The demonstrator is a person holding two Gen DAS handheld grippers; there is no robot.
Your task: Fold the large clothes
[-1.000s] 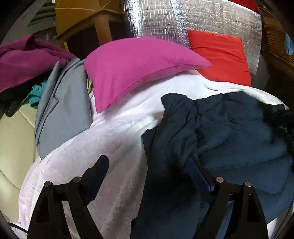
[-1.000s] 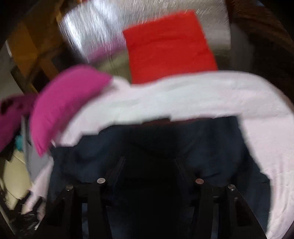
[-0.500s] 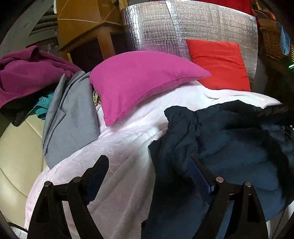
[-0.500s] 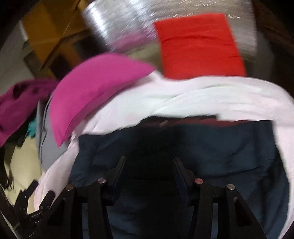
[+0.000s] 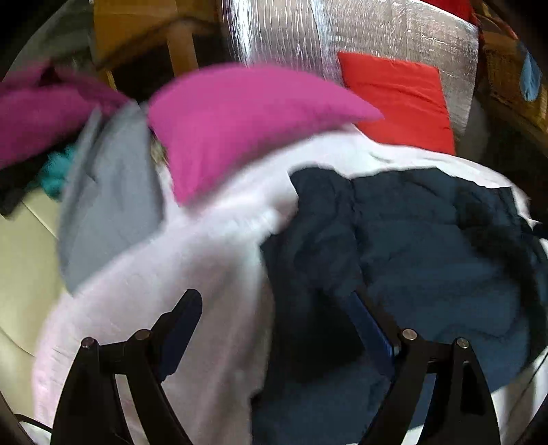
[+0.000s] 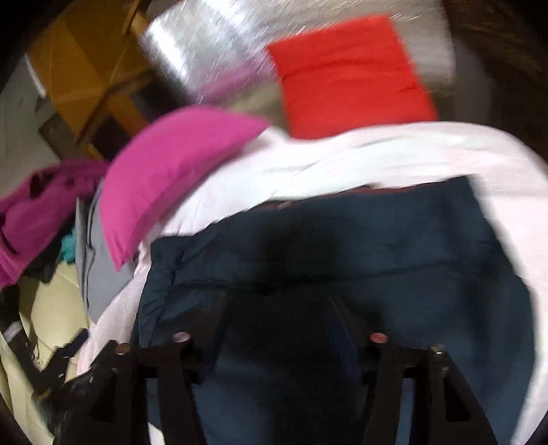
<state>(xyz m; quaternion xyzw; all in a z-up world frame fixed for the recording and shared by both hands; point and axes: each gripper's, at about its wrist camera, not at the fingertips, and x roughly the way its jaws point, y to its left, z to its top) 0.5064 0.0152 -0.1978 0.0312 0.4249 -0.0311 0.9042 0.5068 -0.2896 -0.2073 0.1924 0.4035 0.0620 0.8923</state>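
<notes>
Bedding: white quilt (image 5: 191, 280) spreads under everything I work on, a magenta pillow (image 5: 239, 119) and a red cushion (image 5: 397, 99) at its far edge against a silver foil panel (image 5: 308, 30).
Side pile: a grey garment (image 5: 106, 191) and a purple garment (image 5: 37, 116) lie off the quilt's left edge – untouched, I judge, and waiting their turn.
Task's thing: the navy garment (image 6: 342, 246) lies on the right half of the quilt, bunched and creased in the left view, with a fairly straight far edge in the right view.
Progress: early to middle, by my reading – one fold may be in, but the cloth is not yet a neat packet and the pile is left.
Left gripper (image 5: 274, 315): jaws stand wide, nothing pinched; its right finger rests over the navy cloth's left edge, its left finger over bare quilt.
Right gripper (image 6: 277, 308): jaws are opening above the middle of the navy cloth; the picture is blurred and dark there, and I see no fabric clamped between them.
Relation: the garment lies directly below and ahead of both grippers.
</notes>
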